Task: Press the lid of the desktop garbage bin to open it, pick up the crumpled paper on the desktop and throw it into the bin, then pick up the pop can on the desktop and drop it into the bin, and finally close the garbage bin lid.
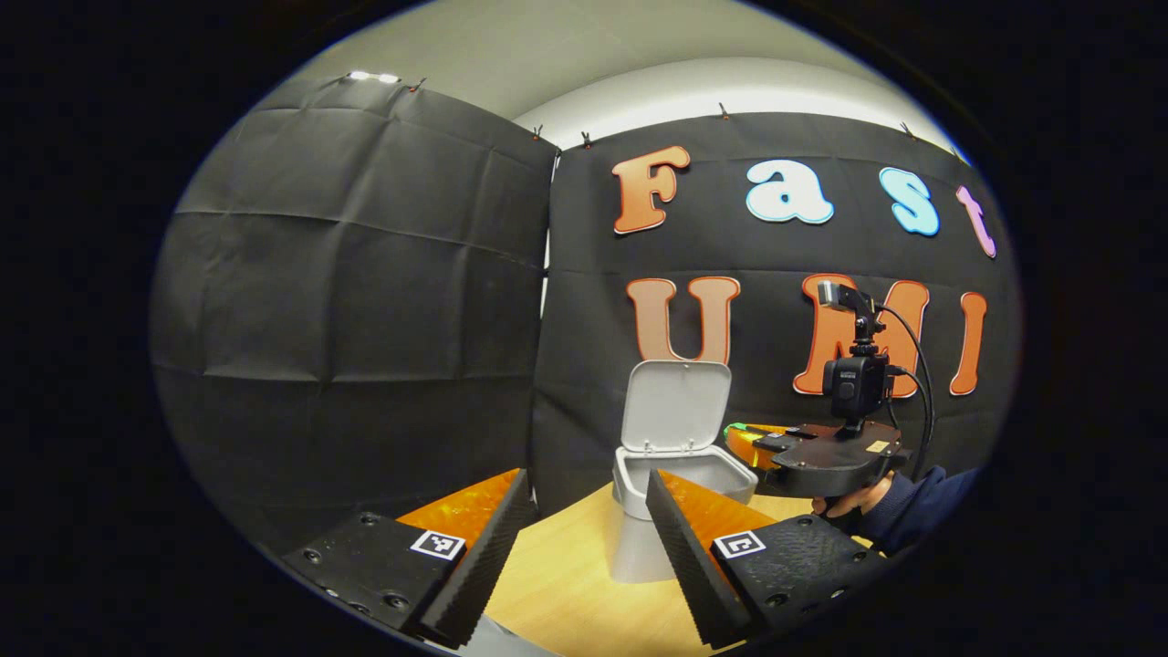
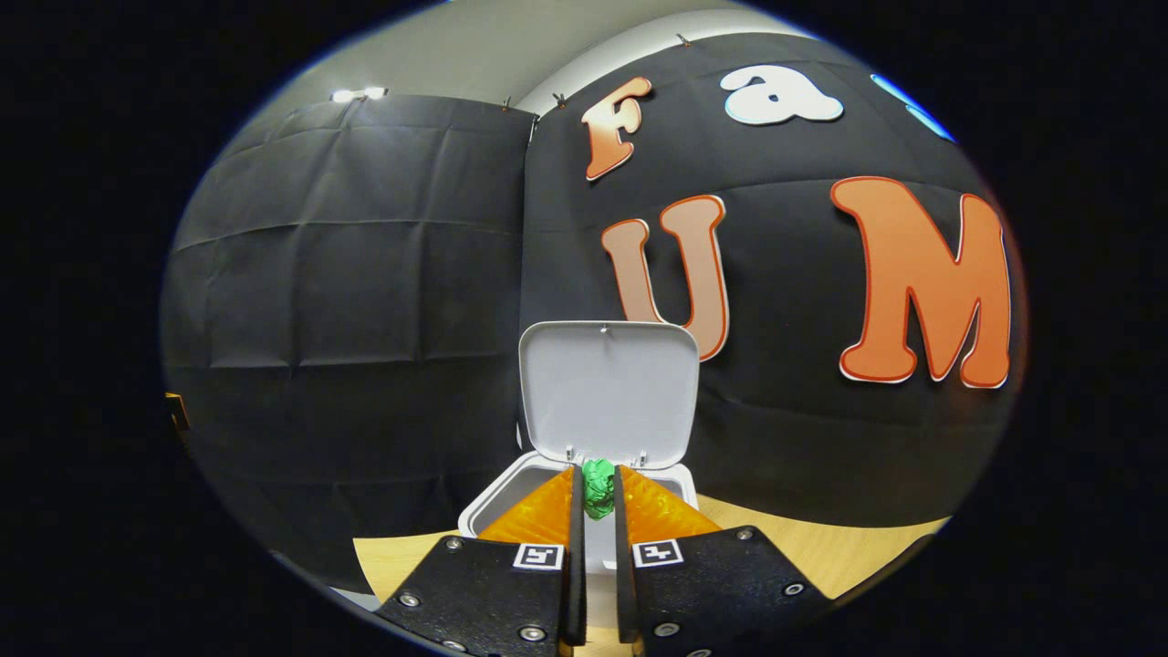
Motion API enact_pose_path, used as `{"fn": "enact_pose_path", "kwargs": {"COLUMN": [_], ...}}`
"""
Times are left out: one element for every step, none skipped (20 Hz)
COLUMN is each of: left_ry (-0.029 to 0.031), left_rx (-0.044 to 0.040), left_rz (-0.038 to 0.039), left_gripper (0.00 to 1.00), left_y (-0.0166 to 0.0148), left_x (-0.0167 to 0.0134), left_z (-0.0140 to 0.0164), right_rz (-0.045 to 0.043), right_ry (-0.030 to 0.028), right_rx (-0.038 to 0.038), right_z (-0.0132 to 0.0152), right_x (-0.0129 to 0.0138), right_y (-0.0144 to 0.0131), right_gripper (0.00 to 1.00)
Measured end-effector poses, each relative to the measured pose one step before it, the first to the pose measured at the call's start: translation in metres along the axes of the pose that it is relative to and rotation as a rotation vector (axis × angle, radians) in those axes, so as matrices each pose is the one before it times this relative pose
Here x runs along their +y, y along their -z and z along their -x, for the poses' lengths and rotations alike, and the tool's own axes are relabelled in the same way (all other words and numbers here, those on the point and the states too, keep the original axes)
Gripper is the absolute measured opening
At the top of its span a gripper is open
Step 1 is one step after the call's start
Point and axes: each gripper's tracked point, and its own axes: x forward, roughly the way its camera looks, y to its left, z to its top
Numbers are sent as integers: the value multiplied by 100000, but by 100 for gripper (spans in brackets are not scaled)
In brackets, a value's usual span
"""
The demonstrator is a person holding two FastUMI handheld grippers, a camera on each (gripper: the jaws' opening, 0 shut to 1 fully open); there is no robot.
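The bin (image 2: 584, 511) stands on the table (image 1: 566, 584) with its lid (image 2: 607, 388) tipped upright, so the mouth is free. The right gripper (image 2: 598, 493) is pinched on the green paper wad (image 2: 599, 485) and holds it over that opening — ready, I'd say, to let go. The left gripper (image 1: 584, 547) waits wide apart, holding nothing — out of the way beside the bin.

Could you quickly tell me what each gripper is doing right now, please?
Left gripper: open, holding nothing.
Right gripper: shut on the green crumpled paper, held over the open bin.
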Motion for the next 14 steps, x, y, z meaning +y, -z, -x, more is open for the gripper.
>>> {"fn": "enact_pose_path", "kwargs": {"left_ry": [-1659,-1303,-1569,-1275,-1444,-1123,-1058,-793,-283,-38,510,789,1122,1106], "left_rx": [-21,83,129,84,371,127,428,66,177,244,288,10,20,-10], "left_rz": [-509,-394,-410,-266,-240,-139,-112,-3,210,277,343,265,83,50], "left_gripper": [83,83,83,83,83,83,83,83,83,83,87,83,83,83], "left_y": [-80,-67,50,1,115,-7,154,-49,103,56,135,3,120,0], "left_x": [550,533,479,539,516,330,417,211,-64,-86,-361,-467,-546,-555], "left_z": [113,180,254,239,133,87,252,59,1,54,8,-55,-79,23], "right_rz": [208,-37,-191,-153,-332,61,176,307,476,197,524,925,705,421], "right_ry": [189,-6,212,507,94,444,106,-219,87,-587,-759,-119,-715,-116], "right_rx": [774,896,551,557,534,488,579,622,578,-21,-861,-1614,-1561,-416], "right_z": [-511,-739,-407,-654,-537,-393,-354,-137,-182,180,218,371,306,303], "right_x": [192,68,95,-85,27,-118,-68,-55,-112,42,82,-81,-59,-53], "right_y": [461,327,245,282,394,278,402,271,300,24,-245,-493,-384,-120], "right_gripper": [13,13,13,13,16,17,22,25,30,35,33,47,55,60]}}
